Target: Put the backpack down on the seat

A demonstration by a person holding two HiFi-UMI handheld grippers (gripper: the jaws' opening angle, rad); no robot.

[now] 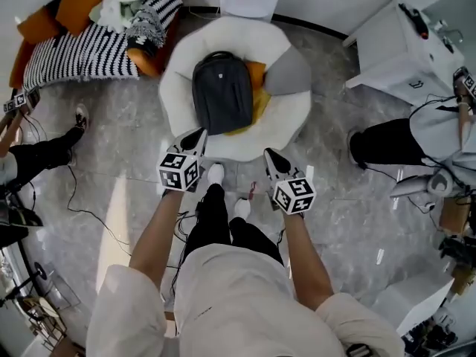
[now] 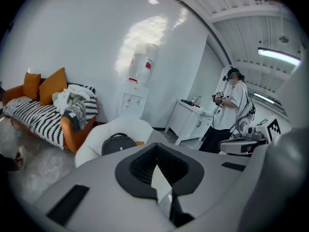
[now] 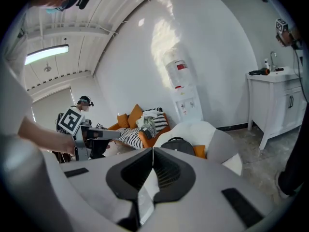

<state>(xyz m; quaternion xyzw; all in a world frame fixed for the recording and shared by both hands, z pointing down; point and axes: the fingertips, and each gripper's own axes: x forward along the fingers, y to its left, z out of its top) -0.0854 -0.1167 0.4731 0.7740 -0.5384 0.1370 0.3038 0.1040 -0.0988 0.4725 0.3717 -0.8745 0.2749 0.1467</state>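
Backpack (image 1: 222,93) on the white seat (image 1: 175,73) half hides an orange cushion (image 1: 257,74); left tool (image 1: 198,135) and right tool (image 1: 270,155) closed, empty.

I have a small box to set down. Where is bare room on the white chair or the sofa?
On the white chair, only the rim left of the backpack and the front rim are bare; the orange cushion and grey cushion crowd its right. The striped sofa is bare between its orange pillows and the piled clothes.

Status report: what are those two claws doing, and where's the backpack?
Left gripper shut, empty. Right gripper shut, empty. Backpack lies on seat. Nothing in the way.
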